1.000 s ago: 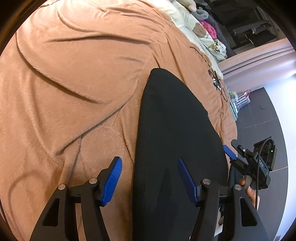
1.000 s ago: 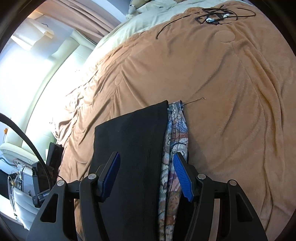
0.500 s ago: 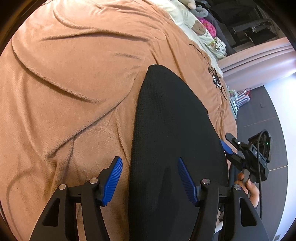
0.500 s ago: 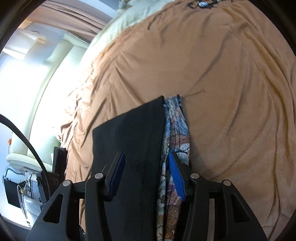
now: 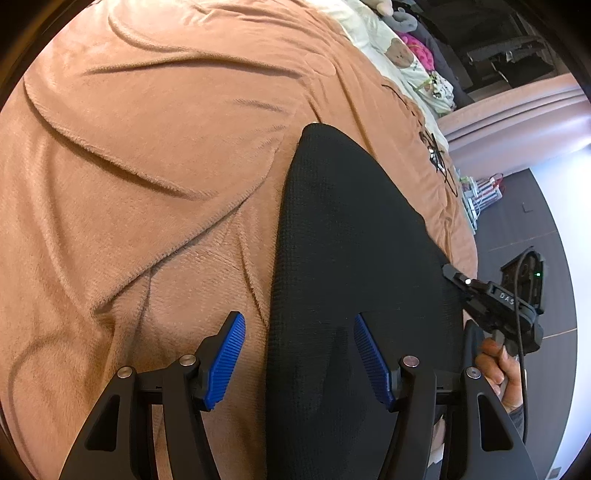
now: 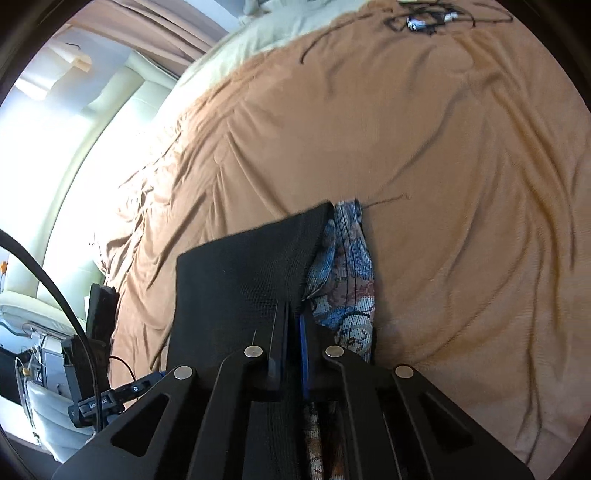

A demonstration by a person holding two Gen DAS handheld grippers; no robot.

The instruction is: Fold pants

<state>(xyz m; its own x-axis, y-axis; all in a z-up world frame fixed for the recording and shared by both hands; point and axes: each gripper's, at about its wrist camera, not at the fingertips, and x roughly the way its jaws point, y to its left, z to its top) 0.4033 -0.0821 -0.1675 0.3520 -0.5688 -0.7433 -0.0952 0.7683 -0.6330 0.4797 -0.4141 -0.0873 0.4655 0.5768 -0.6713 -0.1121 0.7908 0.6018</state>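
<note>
The black pants [image 5: 351,258] lie folded flat on the tan blanket [image 5: 147,166]. My left gripper [image 5: 299,354] is open, its blue pads astride the pants' left edge near the front. In the right wrist view the pants [image 6: 243,269] show a black outside and a blue patterned lining [image 6: 347,266] along the right edge. My right gripper [image 6: 293,325] is shut on that edge of the pants, pinching the black layer. The right gripper also shows in the left wrist view [image 5: 491,295], held in a hand at the pants' right side.
The blanket [image 6: 443,147] covers a bed. A tangle of black cable [image 6: 424,20] lies at its far end, also visible in the left wrist view [image 5: 439,158]. Soft toys and clothes [image 5: 413,48] lie past the cream sheet. A dark floor [image 5: 546,221] lies right of the bed.
My right gripper has closed from open onto the right edge of the pants. My left gripper stayed open and shifted slightly over the pants' left edge.
</note>
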